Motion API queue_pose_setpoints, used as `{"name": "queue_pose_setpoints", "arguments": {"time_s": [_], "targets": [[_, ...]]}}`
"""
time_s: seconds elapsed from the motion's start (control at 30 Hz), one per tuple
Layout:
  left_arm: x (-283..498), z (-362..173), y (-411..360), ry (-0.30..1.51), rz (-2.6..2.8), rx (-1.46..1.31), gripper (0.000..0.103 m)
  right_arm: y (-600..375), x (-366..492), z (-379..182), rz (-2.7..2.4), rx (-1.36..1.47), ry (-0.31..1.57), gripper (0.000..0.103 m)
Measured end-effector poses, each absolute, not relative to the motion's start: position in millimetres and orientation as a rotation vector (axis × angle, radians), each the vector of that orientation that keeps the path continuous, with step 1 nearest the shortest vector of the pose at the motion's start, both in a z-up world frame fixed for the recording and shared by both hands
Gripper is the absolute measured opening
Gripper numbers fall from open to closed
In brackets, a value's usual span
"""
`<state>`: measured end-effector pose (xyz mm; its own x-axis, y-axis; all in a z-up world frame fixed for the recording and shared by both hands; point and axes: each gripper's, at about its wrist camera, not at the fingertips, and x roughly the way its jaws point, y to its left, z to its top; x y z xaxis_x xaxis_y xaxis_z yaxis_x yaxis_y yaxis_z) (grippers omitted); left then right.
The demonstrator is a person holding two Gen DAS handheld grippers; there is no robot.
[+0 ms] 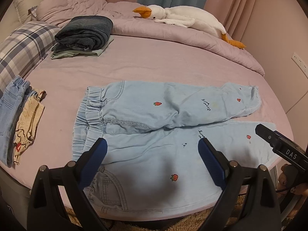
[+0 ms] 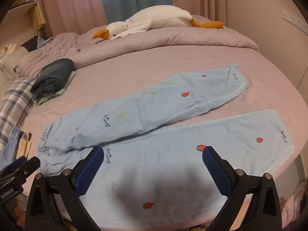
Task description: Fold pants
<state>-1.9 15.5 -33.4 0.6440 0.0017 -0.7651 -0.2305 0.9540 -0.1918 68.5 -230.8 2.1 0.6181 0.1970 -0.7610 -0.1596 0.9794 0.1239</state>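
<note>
Pants point(image 1: 146, 154) lie flat just ahead of both grippers, legs apart. Left gripper point(image 1: 153, 147) and right gripper point(image 2: 154, 156) hover with fingers spread, holding nothing.

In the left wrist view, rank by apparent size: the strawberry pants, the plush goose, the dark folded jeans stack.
1. Strawberry pants, clearly largest, though also nearest the camera.
2. Plush goose.
3. Dark folded jeans.
The goose and jeans look close in area; the goose lies farther back, so their order is unsure.
</note>
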Motion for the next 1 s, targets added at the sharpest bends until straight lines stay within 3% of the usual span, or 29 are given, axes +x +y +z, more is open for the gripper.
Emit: {"name": "queue_pose_setpoints", "arguments": {"time_s": [1.0], "targets": [[-1.6,-34.9,15.1,0.867,0.129,-0.285,0.095,-233.3,67.3,-0.7,0.192,0.051,0.892,0.102]]}}
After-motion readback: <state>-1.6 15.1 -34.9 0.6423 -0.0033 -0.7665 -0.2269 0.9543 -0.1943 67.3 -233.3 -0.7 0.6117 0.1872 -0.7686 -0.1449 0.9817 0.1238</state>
